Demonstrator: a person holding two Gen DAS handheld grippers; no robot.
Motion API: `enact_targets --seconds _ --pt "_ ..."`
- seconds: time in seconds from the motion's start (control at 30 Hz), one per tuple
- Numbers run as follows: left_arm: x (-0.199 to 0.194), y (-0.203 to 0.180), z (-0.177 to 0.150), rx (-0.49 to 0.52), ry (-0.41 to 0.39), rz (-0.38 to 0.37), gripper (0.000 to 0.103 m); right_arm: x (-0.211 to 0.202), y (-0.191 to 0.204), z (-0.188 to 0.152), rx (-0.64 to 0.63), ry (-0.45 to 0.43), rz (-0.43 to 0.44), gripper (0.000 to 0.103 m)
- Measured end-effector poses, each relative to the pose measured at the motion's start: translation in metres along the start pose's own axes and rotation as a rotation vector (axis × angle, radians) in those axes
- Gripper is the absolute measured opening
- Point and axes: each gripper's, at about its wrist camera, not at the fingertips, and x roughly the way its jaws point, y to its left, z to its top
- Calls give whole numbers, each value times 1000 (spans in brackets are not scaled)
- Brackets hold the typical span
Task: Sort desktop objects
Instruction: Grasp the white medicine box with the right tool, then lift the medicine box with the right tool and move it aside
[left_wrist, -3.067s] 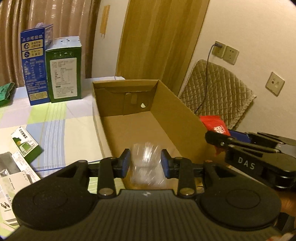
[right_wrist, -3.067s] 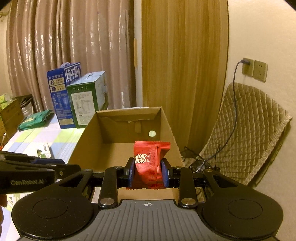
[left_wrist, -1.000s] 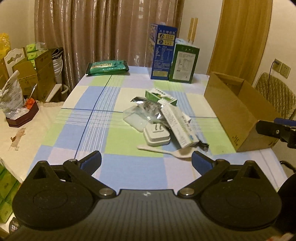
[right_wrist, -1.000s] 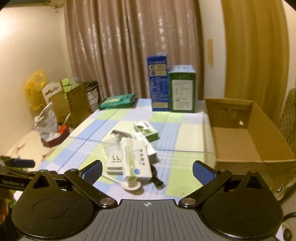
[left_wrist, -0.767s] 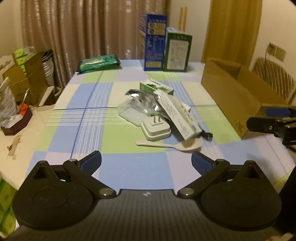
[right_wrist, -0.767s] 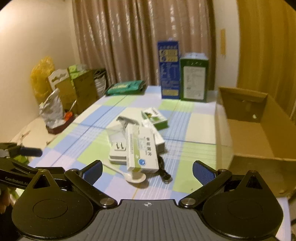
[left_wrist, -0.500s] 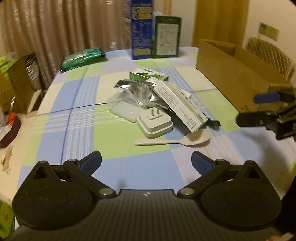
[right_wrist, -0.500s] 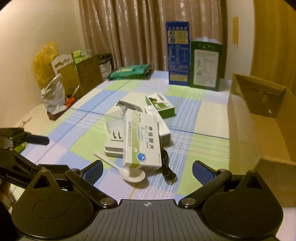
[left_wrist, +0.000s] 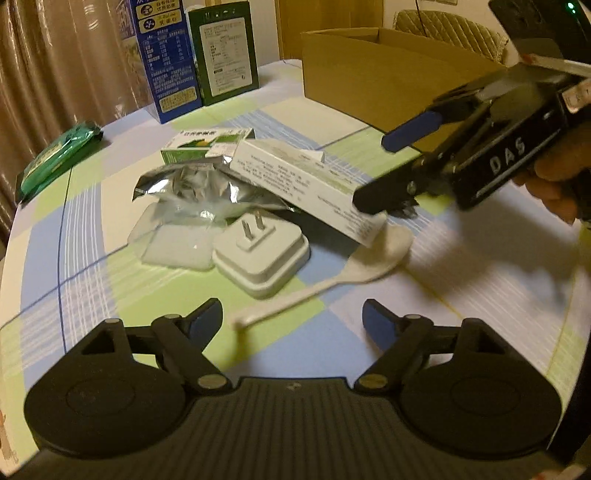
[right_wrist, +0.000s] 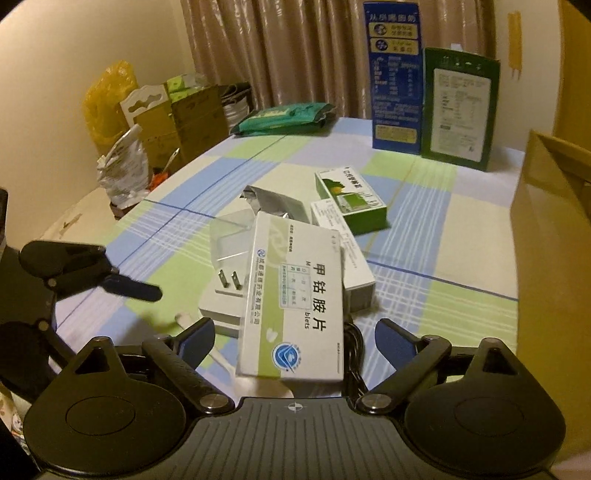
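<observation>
Medicine box (right_wrist: 295, 295) lies between open right gripper (right_wrist: 295, 345) fingers.

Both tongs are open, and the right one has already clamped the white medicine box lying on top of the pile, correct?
Not clamped. The right wrist view shows the right tongs open, their fingers either side of the white medicine box without gripping it. The box does lie on top of the pile, and the left tongs are open.
</observation>
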Motion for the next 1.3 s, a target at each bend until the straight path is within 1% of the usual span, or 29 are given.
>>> enact_targets --seconds 0.13,0.23,0.33,0.43,0.5,0.67,0.83,1.07,1.13,1.3 --pt "8 9 4 -36 -2 25 79 11 2 1 -19 19 5 91" --pt "11 14 7 -67 -10 23 79 20 1 3 -27 43 -9 90" --pt "11 16 7 -90 -14 25 79 28 -5 3 2 68 -7 87" --pt "13 19 6 -108 -7 29 79 33 -11 4 50 90 24 83" --pt "13 20 6 -105 -12 31 79 35 -14 5 72 104 40 82" --pt "13 16 5 -77 -17 26 79 34 -17 7 105 102 56 80" --pt "14 12 5 -57 -15 18 79 33 -17 9 121 96 81 73" --pt "15 8 5 -45 -17 8 79 38 -22 14 156 104 115 71" --pt "16 8 6 -42 -17 6 79 38 -22 14 154 105 112 70" --pt "16 5 7 -30 -24 -8 79 31 -19 15 135 110 62 69"
